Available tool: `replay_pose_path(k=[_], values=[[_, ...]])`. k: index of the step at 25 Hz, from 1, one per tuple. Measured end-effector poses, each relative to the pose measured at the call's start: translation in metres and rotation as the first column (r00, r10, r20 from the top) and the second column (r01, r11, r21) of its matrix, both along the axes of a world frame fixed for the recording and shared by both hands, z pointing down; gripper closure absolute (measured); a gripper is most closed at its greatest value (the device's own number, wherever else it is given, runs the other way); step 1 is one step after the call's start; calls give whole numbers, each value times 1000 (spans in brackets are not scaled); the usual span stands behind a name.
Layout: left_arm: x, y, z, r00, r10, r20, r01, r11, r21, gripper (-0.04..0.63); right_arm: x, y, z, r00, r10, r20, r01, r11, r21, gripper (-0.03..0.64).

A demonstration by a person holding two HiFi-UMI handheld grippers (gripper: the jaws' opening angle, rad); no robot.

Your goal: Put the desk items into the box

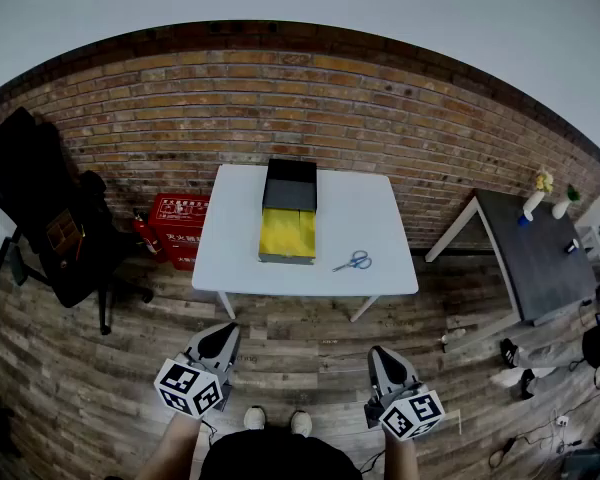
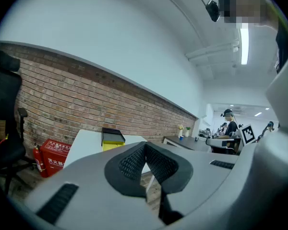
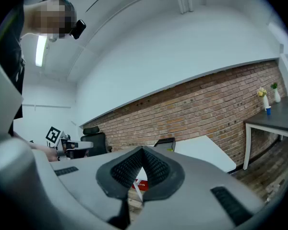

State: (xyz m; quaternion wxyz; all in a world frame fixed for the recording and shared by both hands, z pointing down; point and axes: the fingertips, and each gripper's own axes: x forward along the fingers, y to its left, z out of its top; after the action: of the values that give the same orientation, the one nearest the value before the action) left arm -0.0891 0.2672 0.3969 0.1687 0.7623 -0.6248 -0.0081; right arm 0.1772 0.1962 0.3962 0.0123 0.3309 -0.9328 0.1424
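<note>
**Head view: nothing moved yet, scissors left to pack**

We stand back from the white rectangular table [image 1: 370,218], well apart from it on the plank floor, so we judge the task as barely begun.

On the table's middle sits the open black box with a yellow inside [image 1: 286,259], its black lid [image 1: 291,185] raised at the far end toward the brick wall. We cannot tell whether the yellow is a lining or something already lying in it.

Our left gripper [image 1: 227,330] hangs low in front of us. In the left gripper view its ribbed black pads [image 2: 134,162] meet, with nothing between them. Our right gripper [image 1: 381,353] hangs the same way, and in the right gripper view its jaws are likewise closed on nothing.

The only loose desk item we can see is the pair of blue-handled scissors [image 1: 354,261]. It lies flat on the tabletop to the right of the box, near the front edge and apart from the box wall.

By our reading, what is left is the whole job: step to the table, open a gripper, lift the scissors and lower them into the box.
</note>
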Motion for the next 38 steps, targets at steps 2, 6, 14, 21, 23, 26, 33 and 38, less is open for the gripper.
replay_pose_path(k=[2, 6, 14, 21, 23, 26, 33, 38], values=[[0, 1, 0, 1000, 0, -4, 0, 1000, 0, 581, 0, 1, 1, 1000, 1, 1, -1, 1000, -4, 595], [-3, 4, 0, 1000, -3, -8, 3, 1000, -1, 581, -1, 2, 3, 1000, 1, -4, -1, 1000, -9, 595], [-11, 7, 0, 1000, -6, -4, 6, 1000, -1, 581, -5, 2, 1, 1000, 5, 0, -5, 1000, -1, 595], [-16, 3, 0, 1000, 8, -5, -8, 1000, 7, 581, -12, 3, 3, 1000, 7, -12, -7, 1000, -4, 595], [-18, 3, 0, 1000, 12, -7, -12, 1000, 9, 581, -14, 3, 3, 1000, 12, -10, -12, 1000, -7, 595], [-23, 4, -1, 1000, 20, -15, -20, 1000, 15, 581, -17, 4, 2, 1000, 20, -13, -20, 1000, -9, 595], [-38, 9, 1, 999, 32, -25, -32, 999, 23, 581, -26, 8, 5, 998, 51, -29, -51, 999, -13, 595], [-55, 16, 4, 998, 44, -33, -44, 999, 21, 581, -37, 13, 4, 996, 83, -36, -84, 996, -8, 594]])
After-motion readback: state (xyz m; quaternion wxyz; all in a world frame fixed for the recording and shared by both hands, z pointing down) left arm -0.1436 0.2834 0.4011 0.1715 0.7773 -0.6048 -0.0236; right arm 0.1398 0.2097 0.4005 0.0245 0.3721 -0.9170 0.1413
